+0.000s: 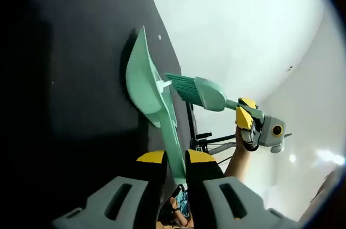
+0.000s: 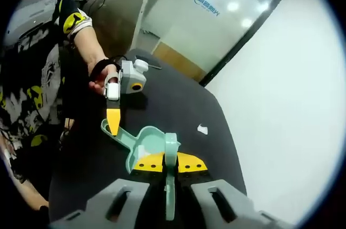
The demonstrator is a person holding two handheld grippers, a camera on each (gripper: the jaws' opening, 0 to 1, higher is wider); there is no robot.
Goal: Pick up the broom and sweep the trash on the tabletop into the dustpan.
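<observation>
Left gripper view: left gripper (image 1: 174,164) fingers pinch dustpan (image 1: 146,85) handle; right gripper (image 2: 165,167) pinches broom (image 2: 166,156) handle. Both light, rigid plastic; grip mid-handle.

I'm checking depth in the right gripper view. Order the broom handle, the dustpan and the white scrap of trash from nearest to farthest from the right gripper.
1. Broom handle, held between the right gripper's fingers.
2. Dustpan, just ahead, slightly left, on the black tabletop.
3. White scrap of trash, farther on, to the right.
</observation>
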